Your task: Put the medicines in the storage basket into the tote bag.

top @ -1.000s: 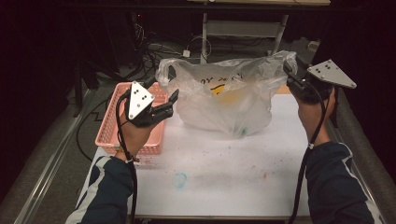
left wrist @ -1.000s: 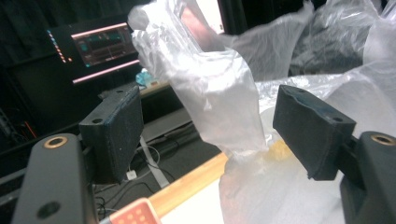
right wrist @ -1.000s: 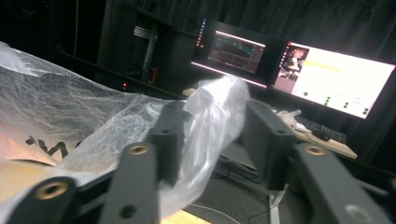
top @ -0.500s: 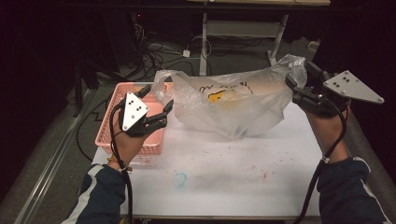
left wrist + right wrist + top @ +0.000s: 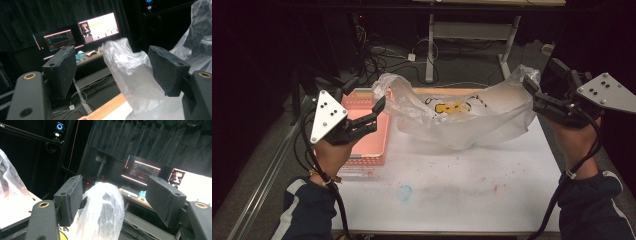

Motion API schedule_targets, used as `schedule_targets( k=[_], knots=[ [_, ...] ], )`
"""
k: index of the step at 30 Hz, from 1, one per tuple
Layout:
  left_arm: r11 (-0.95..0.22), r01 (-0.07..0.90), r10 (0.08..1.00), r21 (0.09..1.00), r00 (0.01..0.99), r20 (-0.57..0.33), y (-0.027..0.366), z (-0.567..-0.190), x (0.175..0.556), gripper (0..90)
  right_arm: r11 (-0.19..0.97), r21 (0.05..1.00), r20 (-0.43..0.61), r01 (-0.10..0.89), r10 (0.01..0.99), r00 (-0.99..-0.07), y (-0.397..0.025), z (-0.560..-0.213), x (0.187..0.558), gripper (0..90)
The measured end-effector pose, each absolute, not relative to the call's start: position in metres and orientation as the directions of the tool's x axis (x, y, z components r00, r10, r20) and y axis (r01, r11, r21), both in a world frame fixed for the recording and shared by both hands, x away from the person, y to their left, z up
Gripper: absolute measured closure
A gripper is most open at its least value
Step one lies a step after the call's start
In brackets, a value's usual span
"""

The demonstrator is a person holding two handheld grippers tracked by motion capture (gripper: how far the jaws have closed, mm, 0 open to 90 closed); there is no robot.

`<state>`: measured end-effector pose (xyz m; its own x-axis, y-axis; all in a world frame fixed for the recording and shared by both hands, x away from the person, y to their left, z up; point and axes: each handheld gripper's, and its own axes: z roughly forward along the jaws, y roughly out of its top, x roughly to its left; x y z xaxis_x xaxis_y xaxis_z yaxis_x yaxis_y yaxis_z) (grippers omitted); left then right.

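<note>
A clear plastic bag [image 5: 462,125] with a yellow print hangs stretched above the white table [image 5: 452,200] between my two grippers. My left gripper [image 5: 364,97] is open at the bag's left handle. In the left gripper view the handle [image 5: 132,75] stands between the wide-apart jaws and leans on the right pad [image 5: 167,72]. My right gripper [image 5: 539,80] is open at the bag's right handle. In the right gripper view that handle [image 5: 102,212] rises between the jaws, close to the left pad [image 5: 71,197]. Neither pair of jaws pinches the plastic.
A pink mesh basket [image 5: 367,135] sits at the table's left edge, under my left gripper. The table top carries faint blue and red stains. Cables and a desk frame [image 5: 432,45] lie on the dark floor beyond the far edge. Lit monitors [image 5: 98,27] stand in the background.
Both grippers have risen and moved apart. The bag has gone from a slumped heap on the table to a sling pulled wide and lifted off it.
</note>
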<state>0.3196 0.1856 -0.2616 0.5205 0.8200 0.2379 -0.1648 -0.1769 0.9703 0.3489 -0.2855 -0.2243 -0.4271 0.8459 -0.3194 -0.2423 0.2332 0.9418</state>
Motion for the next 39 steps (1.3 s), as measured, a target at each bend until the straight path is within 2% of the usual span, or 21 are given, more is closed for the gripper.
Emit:
schedule_targets(
  k=[4,8,9,11,14,19,25,31,35,39],
  knots=[
    [-0.253,-0.145,0.830,0.956,0.474,0.292,0.188,-0.265,0.323,23.8,0.215,0.946,-0.303,-0.245,0.854,-0.422,-0.289,-0.223,0.349,31.8],
    [-0.258,-0.088,0.795,0.962,0.546,0.263,0.192,-0.290,0.328,23.2,0.218,0.953,-0.288,-0.208,0.862,-0.418,-0.294,-0.228,0.351,32.3],
    [-0.276,-0.075,0.783,0.958,0.560,0.269,0.191,-0.297,0.327,20.5,0.229,0.952,-0.295,-0.202,0.860,-0.415,-0.295,-0.231,0.351,32.0],
    [-0.317,-0.061,0.749,0.946,0.596,0.289,0.188,-0.310,0.323,16.1,0.236,0.953,-0.297,-0.190,0.850,-0.436,-0.297,-0.238,0.350,31.7],
    [-0.357,-0.040,0.748,0.933,0.587,0.311,0.185,-0.325,0.314,16.1,0.244,0.952,-0.303,-0.185,0.839,-0.453,-0.300,-0.249,0.343,30.3],
    [-0.367,0.023,0.750,0.930,0.598,0.282,0.189,-0.353,0.309,16.1,0.254,0.952,-0.306,-0.171,0.818,-0.487,-0.307,-0.279,0.327,28.5],
    [-0.426,0.074,0.739,0.902,0.604,0.299,0.188,-0.380,0.309,16.1,0.258,0.961,-0.271,-0.103,0.791,-0.548,-0.316,-0.307,0.307,21.0],
    [-0.456,0.106,0.739,0.884,0.598,0.309,0.192,-0.390,0.310,16.2,0.274,0.949,-0.312,-0.154,0.759,-0.572,-0.313,-0.280,0.274,18.9],
    [-0.459,0.104,0.738,0.883,0.598,0.313,0.192,-0.389,0.308,16.2,0.284,0.941,-0.335,-0.183,0.705,-0.625,-0.299,-0.266,0.258,18.1],
    [-0.466,0.111,0.734,0.878,0.602,0.314,0.192,-0.390,0.307,16.5,0.253,0.955,-0.285,-0.155,0.641,-0.713,-0.281,-0.259,0.255,16.2]
  ],
)
